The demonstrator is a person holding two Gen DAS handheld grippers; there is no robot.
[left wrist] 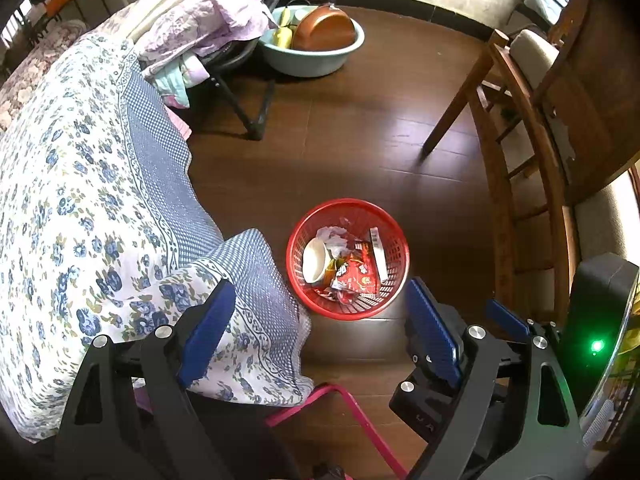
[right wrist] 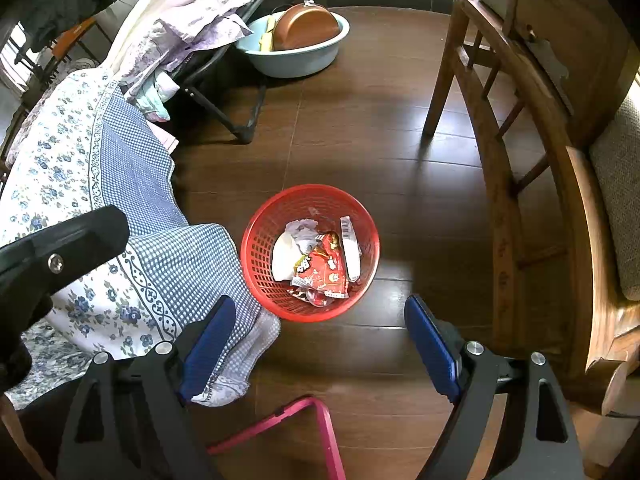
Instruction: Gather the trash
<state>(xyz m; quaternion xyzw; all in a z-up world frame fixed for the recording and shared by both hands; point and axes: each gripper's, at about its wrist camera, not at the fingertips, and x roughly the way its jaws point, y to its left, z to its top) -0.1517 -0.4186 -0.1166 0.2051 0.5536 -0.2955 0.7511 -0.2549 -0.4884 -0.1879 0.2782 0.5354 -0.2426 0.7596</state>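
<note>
A red mesh basket (left wrist: pixel 352 310) (right wrist: pixel 304 312) stands on the dark wooden floor beside the bed. Inside lie a red snack wrapper (left wrist: pixel 356 274) (right wrist: pixel 324 270), a white paper cup (left wrist: pixel 314 260) (right wrist: pixel 282 258), a crumpled paper (left wrist: pixel 332 236) (right wrist: pixel 302 230) and a white barcode box (left wrist: pixel 378 254) (right wrist: pixel 350 246). My left gripper (left wrist: pixel 320 332) hovers above and nearer than the basket, open and empty. My right gripper (right wrist: pixel 320 346) hangs the same way just beside it, open, with nothing between its blue pads.
A bed with a blue floral sheet (left wrist: pixel 80 200) (right wrist: pixel 60 152) fills the left. A pink metal frame (left wrist: pixel 348 396) (right wrist: pixel 320 420) lies below the grippers. A wooden chair (left wrist: pixel 520 160) (right wrist: pixel 520 140) stands right. A teal basin (left wrist: pixel 316 64) (right wrist: pixel 296 60) holding a copper pan sits far back.
</note>
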